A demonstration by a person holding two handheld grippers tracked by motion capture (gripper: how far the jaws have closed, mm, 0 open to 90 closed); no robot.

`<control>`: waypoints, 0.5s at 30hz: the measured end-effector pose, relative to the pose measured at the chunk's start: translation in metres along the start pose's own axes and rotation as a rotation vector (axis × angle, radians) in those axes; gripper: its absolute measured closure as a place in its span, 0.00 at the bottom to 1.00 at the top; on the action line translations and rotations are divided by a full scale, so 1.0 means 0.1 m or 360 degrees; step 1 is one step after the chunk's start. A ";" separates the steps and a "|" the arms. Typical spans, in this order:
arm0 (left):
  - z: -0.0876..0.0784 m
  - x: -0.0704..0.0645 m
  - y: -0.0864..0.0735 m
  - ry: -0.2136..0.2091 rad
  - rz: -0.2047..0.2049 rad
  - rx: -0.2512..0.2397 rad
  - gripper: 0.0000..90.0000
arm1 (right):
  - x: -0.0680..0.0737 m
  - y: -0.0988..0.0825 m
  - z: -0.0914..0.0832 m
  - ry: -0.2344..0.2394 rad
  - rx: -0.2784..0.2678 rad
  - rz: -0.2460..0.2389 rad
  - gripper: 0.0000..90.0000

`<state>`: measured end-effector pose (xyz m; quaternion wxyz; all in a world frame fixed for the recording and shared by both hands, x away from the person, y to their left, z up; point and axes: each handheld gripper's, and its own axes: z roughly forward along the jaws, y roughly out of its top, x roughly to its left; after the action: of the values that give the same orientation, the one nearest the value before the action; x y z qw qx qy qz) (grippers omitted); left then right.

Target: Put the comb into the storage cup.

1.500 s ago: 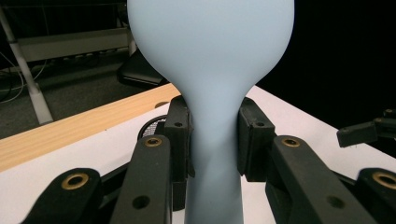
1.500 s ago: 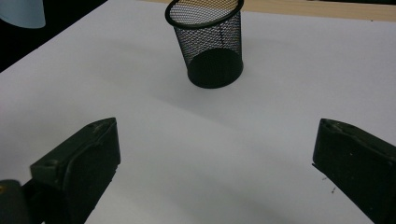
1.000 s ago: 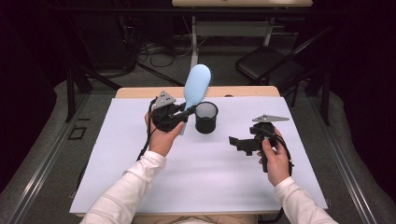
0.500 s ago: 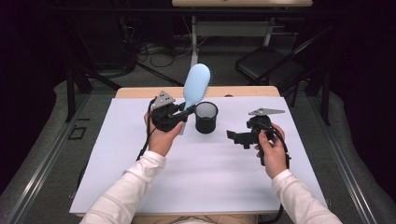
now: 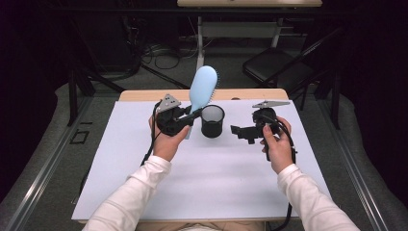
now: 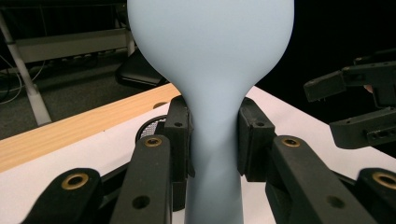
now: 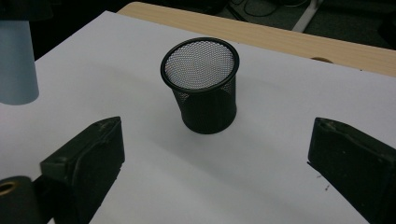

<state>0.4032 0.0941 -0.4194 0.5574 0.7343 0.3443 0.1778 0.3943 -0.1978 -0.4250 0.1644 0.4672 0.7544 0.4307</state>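
Note:
A pale blue hairbrush (image 5: 203,86) stands upright with its head up, and my left gripper (image 5: 188,119) is shut on its handle. In the left gripper view both pads press the narrow neck of the hairbrush (image 6: 210,56). Just right of it a black mesh cup (image 5: 212,121) stands upright on the white sheet. My right gripper (image 5: 238,132) hovers right of the cup and points at it. Its jaws have just been opening and stand wide, with nothing between them. The right gripper view looks down on the cup (image 7: 201,86) beyond the open jaws, and the handle's end (image 7: 16,65) shows at left.
A white sheet (image 5: 216,183) covers the wooden table, whose bare far edge (image 5: 144,95) shows behind the cup. Beyond the table are a dark chair (image 5: 274,70), desk legs and cables on the floor.
My right gripper has risen and drifted a little left toward the cup. The left gripper and the hairbrush have stayed where they were.

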 end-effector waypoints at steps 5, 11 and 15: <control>0.00 0.00 0.00 -0.0002 0.0004 0.0006 0.77 | -0.01 0.10 0.02 0.0033 0.0003 0.0026 0.02; -0.01 0.01 0.01 -0.0001 -0.0005 0.0001 0.77 | 0.01 0.22 0.03 0.0006 0.0040 0.0003 0.01; -0.02 0.01 0.01 0.0002 -0.0003 0.0001 0.77 | 0.03 0.28 0.04 0.0000 0.0050 0.0001 0.00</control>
<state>0.4035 0.0962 -0.4178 0.5572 0.7339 0.3454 0.1778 0.4109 -0.1879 -0.4041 0.1569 0.4700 0.7610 0.4188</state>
